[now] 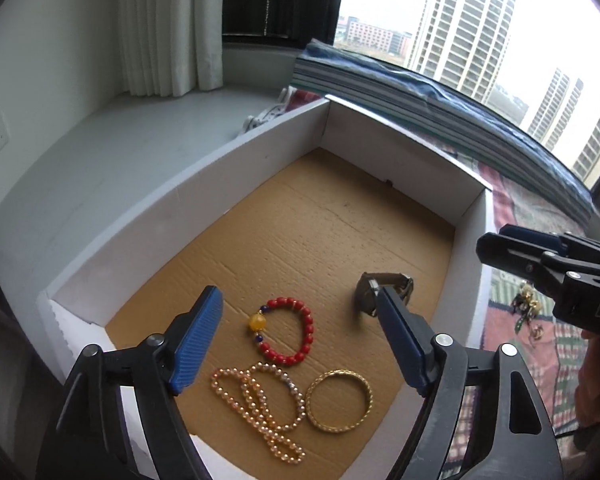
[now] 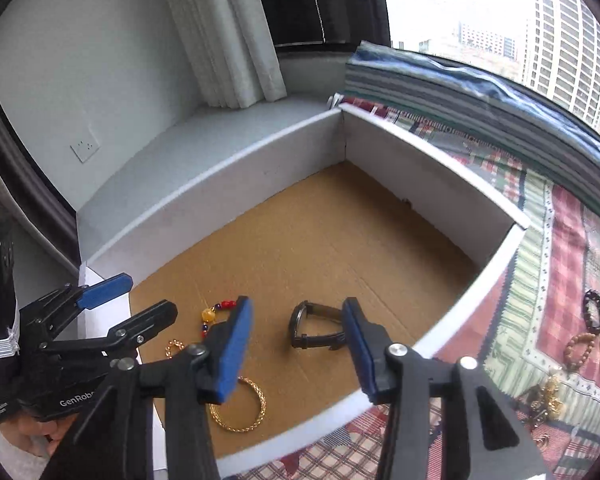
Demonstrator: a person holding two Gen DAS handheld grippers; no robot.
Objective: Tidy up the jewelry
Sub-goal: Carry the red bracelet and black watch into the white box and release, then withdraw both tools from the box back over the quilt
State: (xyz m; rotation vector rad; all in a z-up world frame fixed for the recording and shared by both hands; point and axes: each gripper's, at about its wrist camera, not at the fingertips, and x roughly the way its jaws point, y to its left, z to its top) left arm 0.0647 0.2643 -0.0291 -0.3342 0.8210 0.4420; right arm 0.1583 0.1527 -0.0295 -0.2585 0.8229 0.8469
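Observation:
A white box (image 1: 172, 208) with a brown cardboard floor holds a red bead bracelet (image 1: 288, 330), a pearl necklace (image 1: 260, 404), a gold bangle (image 1: 339, 400) and a dark watch (image 1: 384, 292). My left gripper (image 1: 300, 316) is open and empty above the bracelet. My right gripper (image 2: 298, 326) is open and empty just above the watch (image 2: 316, 326); the bangle (image 2: 240, 406) lies below its left finger. More jewelry (image 2: 592, 340) lies on the patterned cloth to the right of the box (image 2: 496, 276).
The box sits on a patterned cloth (image 2: 540, 240) on a window ledge. A folded striped blanket (image 1: 420, 92) lies behind the box along the window. A white curtain (image 1: 168, 28) hangs at the back left. A small jewelry pile (image 2: 548, 400) lies near the cloth's front.

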